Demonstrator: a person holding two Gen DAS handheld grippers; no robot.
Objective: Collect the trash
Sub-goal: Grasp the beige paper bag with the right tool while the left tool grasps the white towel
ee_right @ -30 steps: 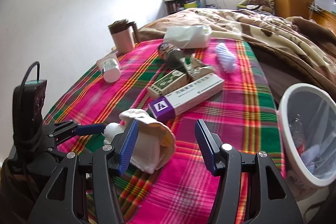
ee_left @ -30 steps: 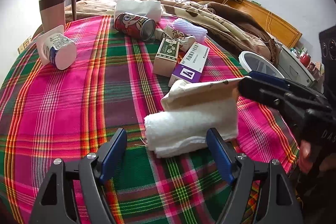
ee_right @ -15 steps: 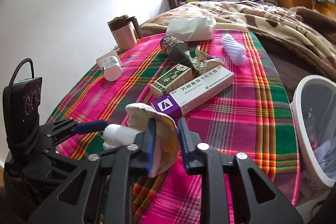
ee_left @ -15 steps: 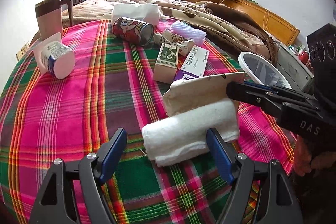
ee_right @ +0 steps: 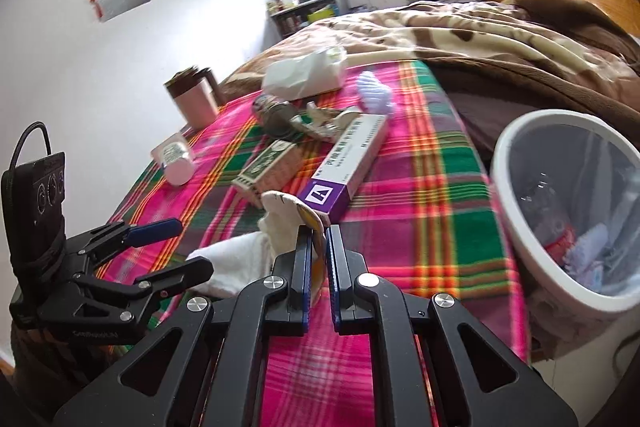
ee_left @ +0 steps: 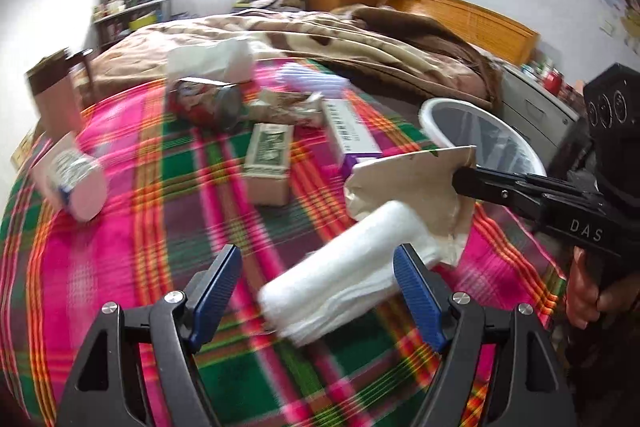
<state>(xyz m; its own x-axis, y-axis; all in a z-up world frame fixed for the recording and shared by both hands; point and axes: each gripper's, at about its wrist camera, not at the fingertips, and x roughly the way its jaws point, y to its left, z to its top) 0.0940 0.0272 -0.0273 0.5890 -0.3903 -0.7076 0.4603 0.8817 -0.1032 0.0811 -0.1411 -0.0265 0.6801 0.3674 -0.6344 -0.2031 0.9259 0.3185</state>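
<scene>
My right gripper (ee_right: 319, 251) is shut on the edge of a tan paper wrapper (ee_left: 416, 183) with a white roll of tissue (ee_left: 344, 279) hanging from it, lifted a little off the plaid bed cover (ee_left: 140, 227). The wrapper also shows in the right wrist view (ee_right: 286, 205). My left gripper (ee_left: 318, 291) is open and empty, its fingers either side of the white roll; it shows at the left of the right wrist view (ee_right: 168, 247). A white trash bin (ee_right: 516, 211) with a clear liner stands beside the bed at the right.
On the cover lie a purple-and-white box (ee_right: 348, 167), a green-printed box (ee_right: 268, 163), a crushed can (ee_left: 208, 103), a yogurt cup (ee_left: 76, 179), crumpled paper (ee_left: 296, 107), a white bag (ee_left: 212, 59) and a pink mug (ee_right: 196, 99). A brown blanket (ee_left: 360, 43) lies behind.
My right gripper closed on the tan wrapper and lifted it, with the white roll tilting up toward the right. The left gripper stayed open.
</scene>
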